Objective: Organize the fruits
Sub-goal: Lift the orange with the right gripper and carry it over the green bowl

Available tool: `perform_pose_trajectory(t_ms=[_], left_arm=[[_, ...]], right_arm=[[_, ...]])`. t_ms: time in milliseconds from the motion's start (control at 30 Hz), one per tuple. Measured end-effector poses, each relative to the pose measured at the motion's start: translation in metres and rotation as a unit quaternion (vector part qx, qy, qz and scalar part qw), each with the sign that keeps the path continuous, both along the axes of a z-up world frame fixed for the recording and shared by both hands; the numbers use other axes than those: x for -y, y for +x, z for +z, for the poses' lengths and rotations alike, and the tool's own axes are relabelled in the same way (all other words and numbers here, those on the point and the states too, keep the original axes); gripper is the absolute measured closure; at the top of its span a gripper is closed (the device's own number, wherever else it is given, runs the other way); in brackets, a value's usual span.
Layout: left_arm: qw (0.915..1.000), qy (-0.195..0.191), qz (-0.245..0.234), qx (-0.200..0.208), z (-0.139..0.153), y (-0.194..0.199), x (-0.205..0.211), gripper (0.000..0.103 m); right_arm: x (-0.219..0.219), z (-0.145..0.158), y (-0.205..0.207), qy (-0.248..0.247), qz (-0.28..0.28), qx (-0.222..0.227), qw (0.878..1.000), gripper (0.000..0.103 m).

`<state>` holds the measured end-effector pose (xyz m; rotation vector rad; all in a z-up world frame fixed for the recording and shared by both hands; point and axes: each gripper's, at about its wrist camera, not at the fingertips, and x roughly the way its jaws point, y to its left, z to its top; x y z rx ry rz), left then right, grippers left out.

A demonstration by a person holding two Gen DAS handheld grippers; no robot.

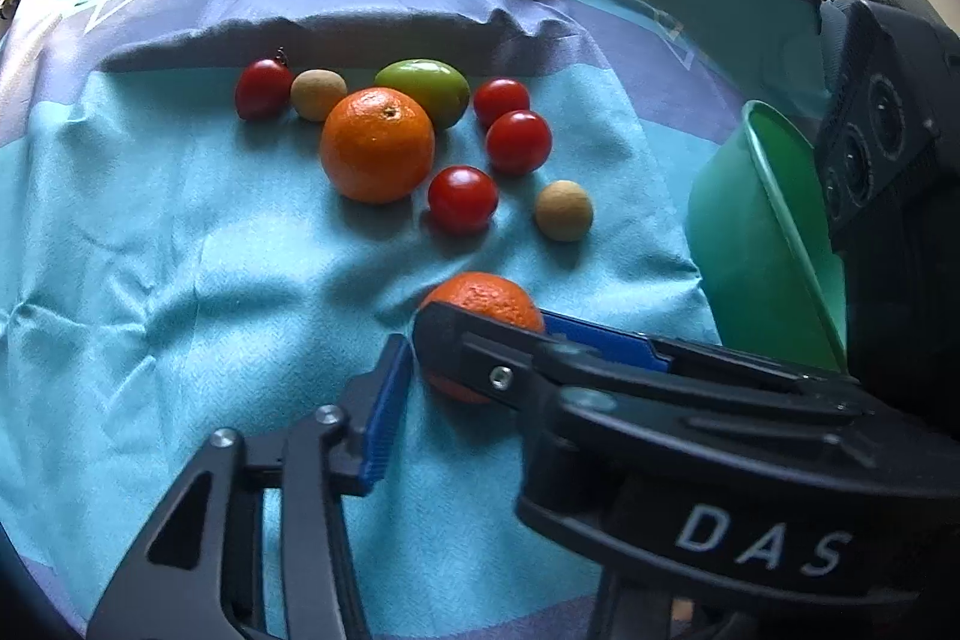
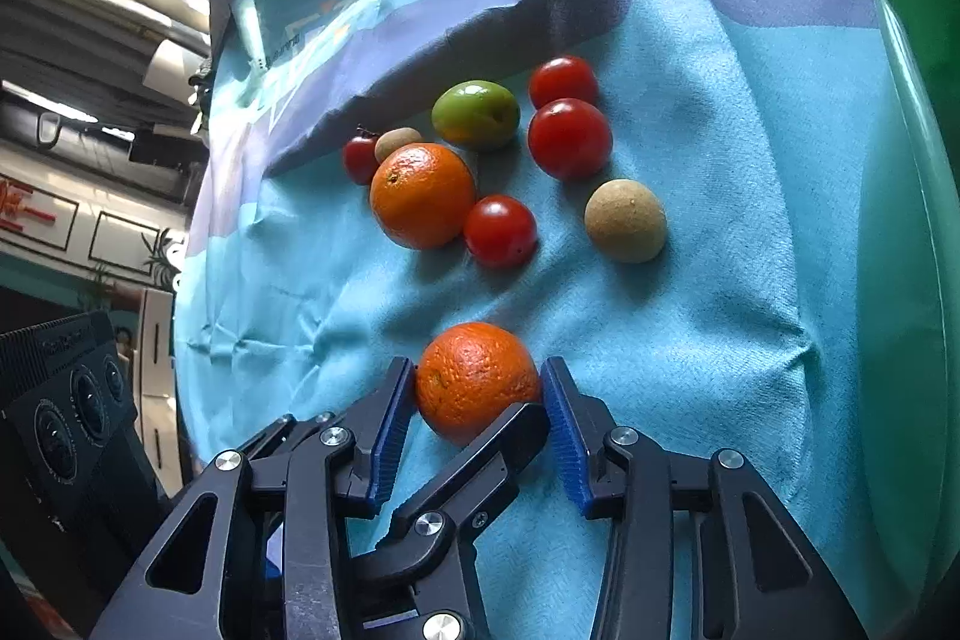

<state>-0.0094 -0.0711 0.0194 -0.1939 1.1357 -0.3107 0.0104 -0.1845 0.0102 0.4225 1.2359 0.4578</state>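
One green bowl [image 2: 900, 70] was the biggest thing there, standing at the right edge of the spread, well apart from the fruit. Next came the two hand-held tools. The right gripper [image 2: 477, 400] sat low with its blue pads [image 2: 393, 418] against both sides of the near orange [image 2: 477, 379], clasping it while it rested on the cloth. The left gripper [image 1: 477, 418] was just beside it; I could see one blue pad [image 1: 384, 412], but its partner was hidden behind the other tool, so I could not tell whether it was open or closed. One of its black fingers crossed in front of the clasped orange. I counted two oranges: the gripped one, and a far orange [image 2: 422, 195] in the cluster further back. There was one green fruit [image 2: 476, 114], oval, just behind the far orange. There were four cherry tomatoes [image 2: 500, 230]: one touching the far orange's right side, two together beside the green fruit, and one at the cluster's left end. Smallest were two tan round fruits [image 2: 625, 220], one alone to the right, the other tucked behind the far orange. Everything lay on a wrinkled turquoise cloth [image 2: 690, 340] with purple bands, rucked into a ridge behind the fruit. Beyond it were bright windows under ceiling beams and a wall with a red sign.
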Motion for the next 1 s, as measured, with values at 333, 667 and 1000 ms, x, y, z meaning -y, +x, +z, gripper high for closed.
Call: perform_pose_trajectory(t_ms=[333,667,1000], left_arm=[[0.9961,0.028,-0.003,0.083,0.039,-0.017,0.001,0.061],[0.9828,0.036,-0.069,0.167,0.088,-0.027,0.045,0.061],[0.9695,0.033,-0.158,0.184,0.1,-0.018,0.122,0.061]], right_arm=[[-0.004,0.032,-0.01,0.017,0.01,0.052,0.998,0.057],[0.038,0.083,-0.03,0.022,-0.033,0.141,0.989,0.057],[0.117,0.095,-0.042,0.032,-0.125,0.163,0.978,0.057]])
